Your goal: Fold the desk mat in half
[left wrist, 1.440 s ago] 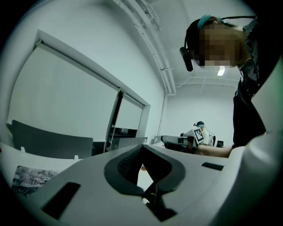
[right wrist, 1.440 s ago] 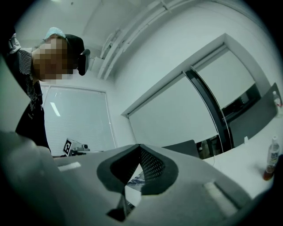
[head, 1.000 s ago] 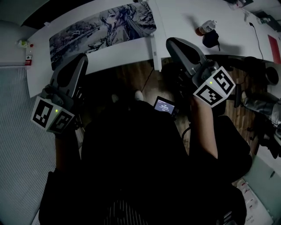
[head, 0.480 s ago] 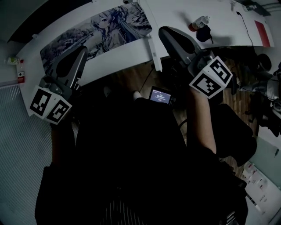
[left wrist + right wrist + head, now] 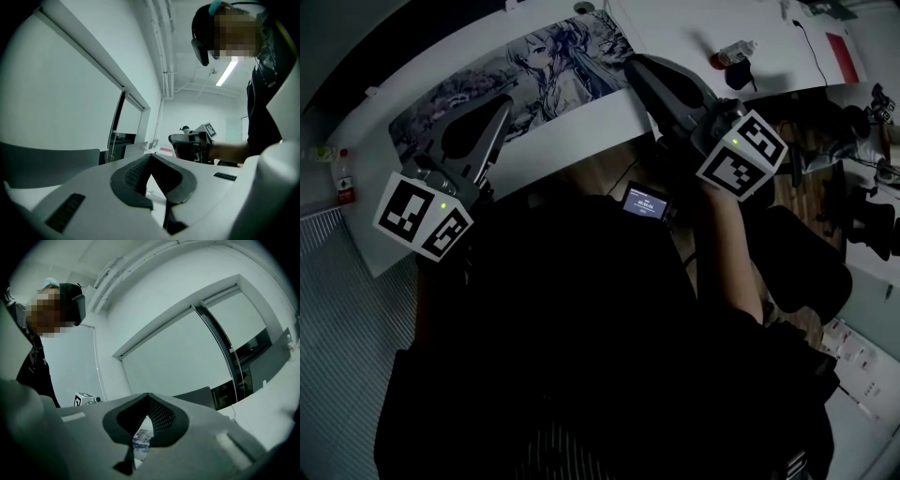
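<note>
The mat (image 5: pixel 525 70) lies flat and unfolded along the desk (image 5: pixel 572 141). I hold the left gripper (image 5: pixel 502 101) above its near edge and the right gripper (image 5: pixel 631 62) by its right end. Both are closed on nothing, presumably spaced to take an edge for folding.

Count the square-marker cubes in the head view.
2. One cube sits on the left gripper, at the view's left; another cube sits on the right gripper, at its right. None appears hidden.
</note>
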Demonstrator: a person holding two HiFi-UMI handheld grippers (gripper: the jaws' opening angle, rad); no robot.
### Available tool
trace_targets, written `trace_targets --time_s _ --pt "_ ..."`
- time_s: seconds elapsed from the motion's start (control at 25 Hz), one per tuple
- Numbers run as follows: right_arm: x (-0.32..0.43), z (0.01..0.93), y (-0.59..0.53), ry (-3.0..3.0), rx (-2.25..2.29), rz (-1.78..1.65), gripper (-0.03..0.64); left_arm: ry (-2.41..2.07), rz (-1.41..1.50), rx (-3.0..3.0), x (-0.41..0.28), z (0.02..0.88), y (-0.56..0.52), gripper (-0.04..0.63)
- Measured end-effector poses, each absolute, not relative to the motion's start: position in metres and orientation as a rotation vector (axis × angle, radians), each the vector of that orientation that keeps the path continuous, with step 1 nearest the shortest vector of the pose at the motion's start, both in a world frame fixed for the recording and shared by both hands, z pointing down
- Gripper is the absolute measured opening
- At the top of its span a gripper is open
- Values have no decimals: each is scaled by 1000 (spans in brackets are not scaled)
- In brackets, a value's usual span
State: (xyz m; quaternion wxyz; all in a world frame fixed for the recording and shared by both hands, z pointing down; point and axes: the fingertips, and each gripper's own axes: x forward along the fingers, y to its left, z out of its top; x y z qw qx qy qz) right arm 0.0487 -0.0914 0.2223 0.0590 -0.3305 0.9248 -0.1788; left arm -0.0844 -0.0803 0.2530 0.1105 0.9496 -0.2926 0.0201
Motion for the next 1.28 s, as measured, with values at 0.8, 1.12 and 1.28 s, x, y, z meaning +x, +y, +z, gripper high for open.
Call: trace_targets --time_s 0.8,1.12,1.28 --pt "73 244 -179 2833 -1128 -584 0 -923 23 2721 -121 267 -141 8" --pt "118 244 -249 2869 -1093 -574 0 -913 42 2752 -71 253 -177 8" --pt "135 265 -279 2883 -1047 -650 0 -953 58 2712 -58 259 -201 6"
